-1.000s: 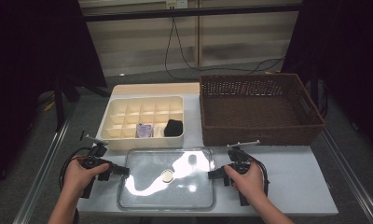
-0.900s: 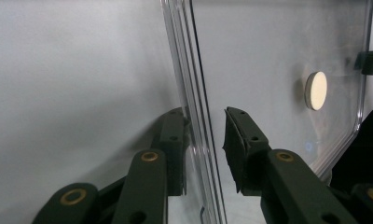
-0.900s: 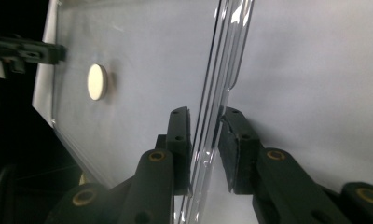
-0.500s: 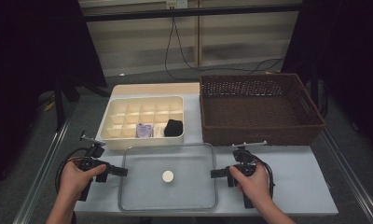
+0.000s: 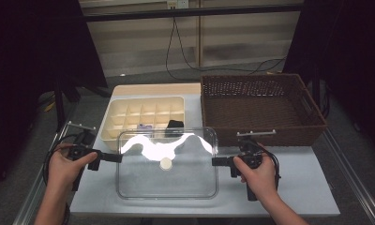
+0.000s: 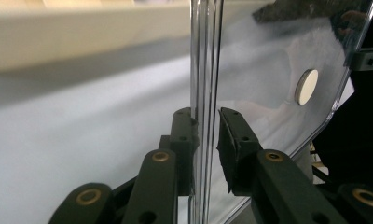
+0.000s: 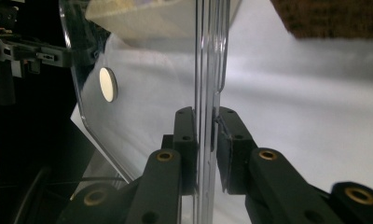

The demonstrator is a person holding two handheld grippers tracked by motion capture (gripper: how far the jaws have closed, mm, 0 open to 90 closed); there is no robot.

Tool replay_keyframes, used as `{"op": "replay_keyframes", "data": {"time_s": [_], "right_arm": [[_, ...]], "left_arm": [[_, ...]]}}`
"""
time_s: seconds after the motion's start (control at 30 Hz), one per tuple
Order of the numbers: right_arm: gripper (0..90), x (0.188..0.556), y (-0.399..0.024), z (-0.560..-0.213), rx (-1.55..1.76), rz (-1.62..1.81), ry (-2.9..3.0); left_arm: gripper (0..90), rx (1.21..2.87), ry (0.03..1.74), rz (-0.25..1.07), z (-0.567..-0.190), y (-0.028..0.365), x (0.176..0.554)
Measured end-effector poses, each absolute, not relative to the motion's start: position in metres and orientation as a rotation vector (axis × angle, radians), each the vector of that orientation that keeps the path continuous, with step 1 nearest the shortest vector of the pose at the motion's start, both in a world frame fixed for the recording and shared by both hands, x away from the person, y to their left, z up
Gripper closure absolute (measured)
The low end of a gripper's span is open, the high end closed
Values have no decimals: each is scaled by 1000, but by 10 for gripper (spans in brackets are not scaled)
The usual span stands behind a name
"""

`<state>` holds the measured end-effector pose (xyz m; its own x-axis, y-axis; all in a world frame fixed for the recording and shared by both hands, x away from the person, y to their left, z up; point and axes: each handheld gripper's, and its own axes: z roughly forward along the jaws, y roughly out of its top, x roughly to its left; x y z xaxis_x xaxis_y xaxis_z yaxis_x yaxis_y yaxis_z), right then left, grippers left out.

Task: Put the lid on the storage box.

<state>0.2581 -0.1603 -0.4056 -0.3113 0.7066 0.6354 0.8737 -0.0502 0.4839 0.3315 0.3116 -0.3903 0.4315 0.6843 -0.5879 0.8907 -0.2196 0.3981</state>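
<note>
A clear plastic lid (image 5: 176,180) with a round white knob (image 5: 165,163) hangs level above the table, held by its two short edges. My left gripper (image 5: 117,158) pinches the lid's left rim (image 6: 204,70), and its jaws have just been closing on that rim. My right gripper (image 5: 215,161) pinches the right rim (image 7: 208,56), its jaws likewise just closing with the rim between them. In the left gripper view my gripper (image 6: 205,126) straddles the upright clear edge; in the right gripper view my gripper (image 7: 205,123) does the same. The knob (image 6: 307,87) (image 7: 108,84) shows through the plastic.
A cream divided tray (image 5: 111,123) sits behind the lid, with a black object (image 5: 175,124) and a small purple item (image 5: 143,126) in its front cells. A brown wicker basket (image 5: 263,136) stands at the back right. The pale table (image 5: 298,187) lies below.
Both grippers have risen together with the lid, which now overlaps the tray's front edge in the high view. The glare on it has shifted toward its far edge.
</note>
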Motion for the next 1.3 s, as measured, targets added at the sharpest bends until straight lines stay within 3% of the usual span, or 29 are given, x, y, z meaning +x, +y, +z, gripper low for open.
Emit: {"op": "replay_keyframes", "data": {"time_s": [0.23, 0.7, 1.3], "right_arm": [[785, 278, -155, -386, -1701, -1335, -2076], [780, 334, -140, -358, -1690, -1385, -2111], [763, 388, -123, -360, -1730, -1356, -2119]], "left_arm": [[769, 1969, 1296, -276, -359, 316, 350], [773, 1914, 1300, -230, -335, 332, 392], [781, 1903, 1332, -199, -328, 342, 439]]}}
